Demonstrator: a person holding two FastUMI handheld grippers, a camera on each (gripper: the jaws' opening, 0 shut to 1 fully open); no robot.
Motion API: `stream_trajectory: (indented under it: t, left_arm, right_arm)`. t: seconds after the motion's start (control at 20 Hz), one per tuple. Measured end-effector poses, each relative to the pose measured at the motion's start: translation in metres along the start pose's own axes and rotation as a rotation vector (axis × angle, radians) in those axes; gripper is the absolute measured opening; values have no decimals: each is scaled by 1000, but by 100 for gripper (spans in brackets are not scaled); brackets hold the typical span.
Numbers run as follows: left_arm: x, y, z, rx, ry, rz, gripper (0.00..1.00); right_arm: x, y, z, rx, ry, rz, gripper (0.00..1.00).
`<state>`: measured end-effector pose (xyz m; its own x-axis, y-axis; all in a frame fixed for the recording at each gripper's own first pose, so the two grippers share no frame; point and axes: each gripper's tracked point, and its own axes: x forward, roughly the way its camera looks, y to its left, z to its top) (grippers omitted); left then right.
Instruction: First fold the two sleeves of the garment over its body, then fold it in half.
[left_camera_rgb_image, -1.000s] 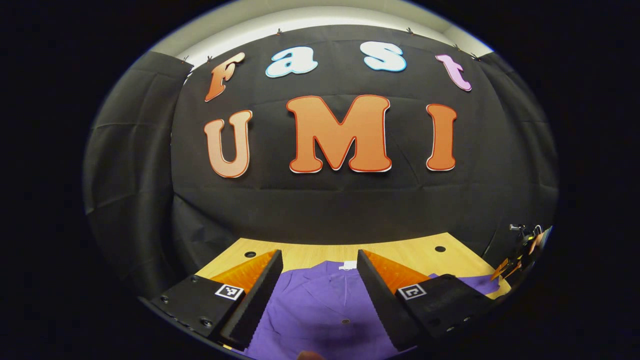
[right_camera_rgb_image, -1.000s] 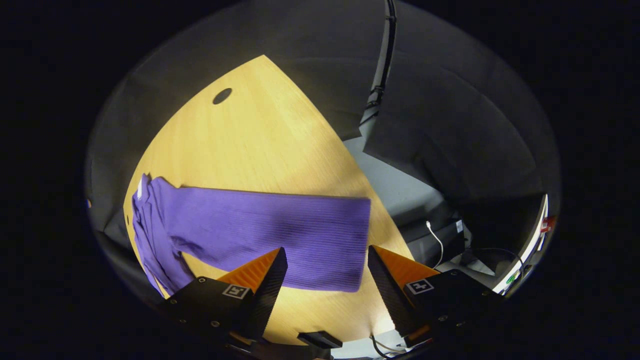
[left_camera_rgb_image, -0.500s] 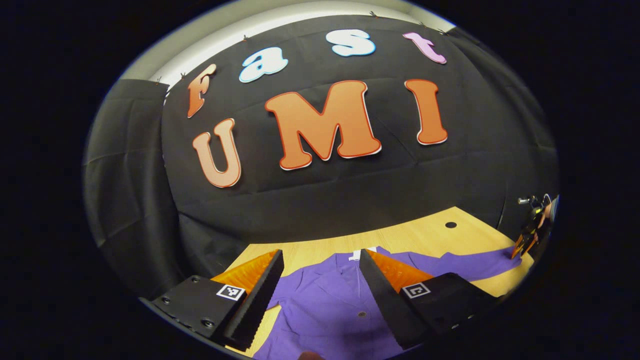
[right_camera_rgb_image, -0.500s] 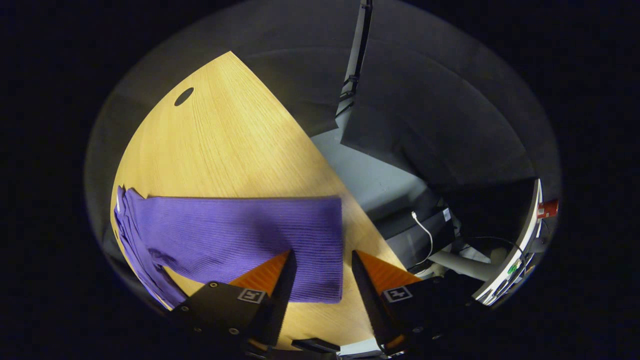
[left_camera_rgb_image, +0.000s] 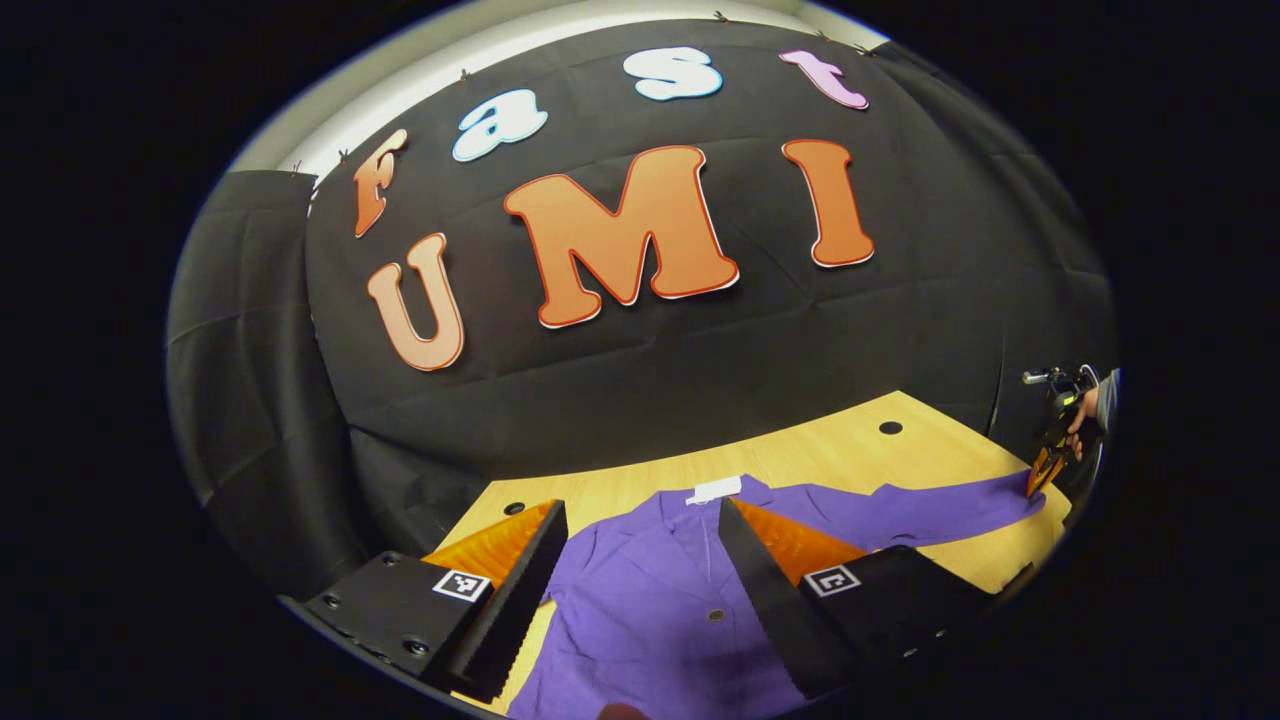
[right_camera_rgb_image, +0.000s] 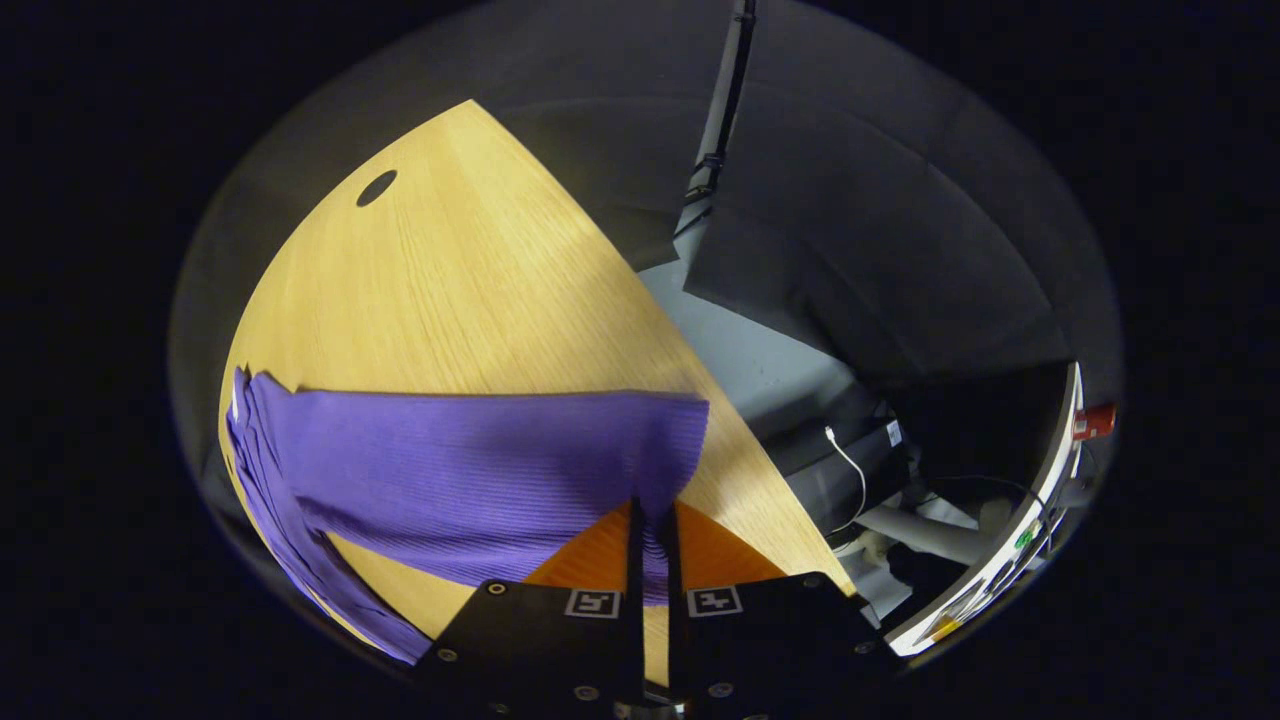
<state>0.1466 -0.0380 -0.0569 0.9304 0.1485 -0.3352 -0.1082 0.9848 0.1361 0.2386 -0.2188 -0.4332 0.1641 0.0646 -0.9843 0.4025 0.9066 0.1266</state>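
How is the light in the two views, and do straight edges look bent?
Left gripper view: even light; the table edge curves, and a soft shadow lies on the purple garment. Right gripper view: bright table centre, dim rim; the sleeve, pinched by the right gripper, is sharp; its edges bow slightly.

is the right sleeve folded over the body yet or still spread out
Still spread out: the sleeve lies flat across the table, away from the body. The right tongs are shut on its cuff end.
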Motion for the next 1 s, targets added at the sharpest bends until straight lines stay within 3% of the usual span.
stream_trajectory:
  t: [0.25, 0.45, 0.65, 1.0]
  left_arm:
    - [4, 9, -8, -21, 18, 9, 98]
    - [5, 16, -11, -30, 13, 2, 98]
    - [0, 43, -21, -51, 13, 35, 98]
    - [14, 98, -34, -59, -15, 5, 98]
  right_arm:
    - [0, 0, 0, 4, 1, 29, 4]
    - [-14, 23, -13, 15, -4, 98, 3]
    - [-48, 51, -17, -14, -33, 140, 3]
    - [-121, 111, -21, -60, -145, 151, 3]
